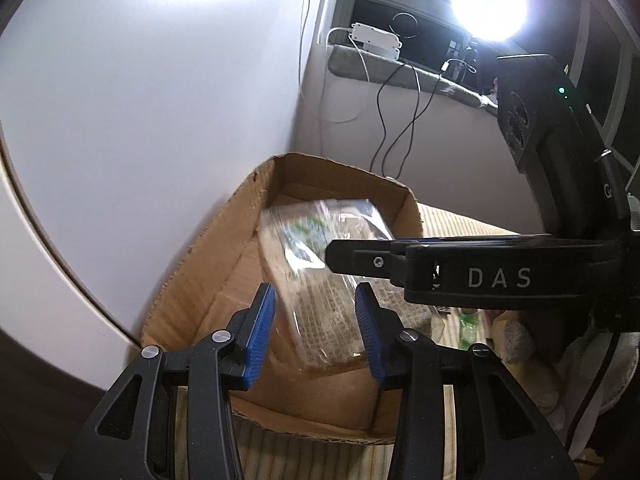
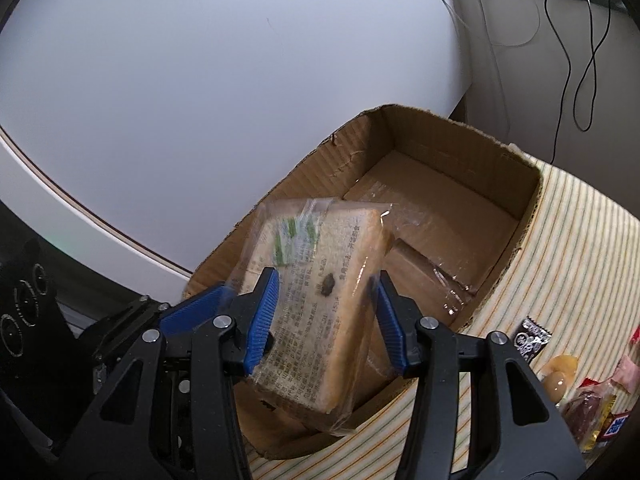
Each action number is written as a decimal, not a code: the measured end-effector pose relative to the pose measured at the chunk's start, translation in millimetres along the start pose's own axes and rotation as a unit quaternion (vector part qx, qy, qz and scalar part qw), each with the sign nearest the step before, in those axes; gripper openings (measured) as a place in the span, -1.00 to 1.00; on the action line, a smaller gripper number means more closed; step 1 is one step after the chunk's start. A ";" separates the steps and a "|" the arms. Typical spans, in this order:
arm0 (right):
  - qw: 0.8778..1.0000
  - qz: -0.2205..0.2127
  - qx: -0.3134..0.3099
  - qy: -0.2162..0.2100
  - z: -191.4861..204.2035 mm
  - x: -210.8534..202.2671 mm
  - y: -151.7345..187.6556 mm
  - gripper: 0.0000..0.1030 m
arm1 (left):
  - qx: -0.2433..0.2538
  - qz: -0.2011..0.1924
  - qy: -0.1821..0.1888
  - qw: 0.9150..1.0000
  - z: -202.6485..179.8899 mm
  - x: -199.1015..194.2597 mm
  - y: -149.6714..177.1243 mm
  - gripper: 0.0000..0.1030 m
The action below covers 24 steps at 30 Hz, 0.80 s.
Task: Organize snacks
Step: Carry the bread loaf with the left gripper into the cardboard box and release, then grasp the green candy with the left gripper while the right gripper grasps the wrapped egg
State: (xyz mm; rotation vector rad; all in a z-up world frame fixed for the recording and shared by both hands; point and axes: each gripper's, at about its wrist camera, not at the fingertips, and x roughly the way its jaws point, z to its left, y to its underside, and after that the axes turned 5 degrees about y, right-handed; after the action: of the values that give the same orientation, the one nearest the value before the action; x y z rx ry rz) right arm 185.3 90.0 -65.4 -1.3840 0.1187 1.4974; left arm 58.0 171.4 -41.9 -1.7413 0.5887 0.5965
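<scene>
**Bread packet over the cardboard box**

Nearest in the right wrist view, the right hand-held gripper (image 2: 324, 316) has its blue pads spread to either side of a clear-wrapped bread packet (image 2: 316, 300). The left pad (image 2: 262, 316) lies against the packet's printed face and the right pad (image 2: 390, 320) sits at its crusted edge, but whether they are pressing the packet or just parted around it cannot be told. The packet is tilted, its far end inside the cardboard box (image 2: 516, 216) and its near end over the box's near wall. Green and white label print shows near its far end, blurred.

In the left wrist view, the left hand-held gripper (image 1: 316, 336) is released, its blue pads (image 1: 260, 336) apart with nothing between them. It hovers above the near end of the cardboard box (image 1: 192, 280). The bread packet (image 1: 328, 288) lies just beyond those fingers, and the black body of the right hand-held gripper (image 1: 460, 272), marked DAS, reaches in from the right across it.

The box stands on a worktop covered with a striped cloth (image 2: 580, 264). To the right of the box, on the cloth, lie several small wrapped snacks (image 2: 576, 384), among them a black packet (image 2: 532, 338).

Beyond the box rises a white wall (image 1: 160, 100). Further off, dark cables (image 1: 400, 120) hang from a ledge, where a white power strip (image 1: 376, 40) rests beside a bright lamp (image 1: 486, 0).
</scene>
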 end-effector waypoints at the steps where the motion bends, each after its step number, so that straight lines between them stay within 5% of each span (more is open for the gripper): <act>1: 1.000 -0.001 -0.004 0.004 0.6 -0.3 -0.2 -0.01 | 0.000 -0.001 0.000 1.000 0.0 -0.8 -0.4 -0.23; 14: 0.999 -0.035 -0.024 0.031 -1.8 -30.3 9.6 0.33 | 0.000 -0.013 -0.005 1.000 -9.0 -19.1 1.8 -0.23; 24: 0.992 -0.080 -0.030 0.090 -46.1 -81.2 45.6 0.37 | 0.014 -0.018 0.022 0.999 -41.9 -27.3 17.6 -0.22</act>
State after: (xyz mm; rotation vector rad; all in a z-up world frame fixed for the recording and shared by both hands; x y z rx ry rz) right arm 166.4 -9.5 -42.2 -1.5399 0.0738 1.2511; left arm 29.9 129.0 -27.1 -1.7392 0.5932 0.5230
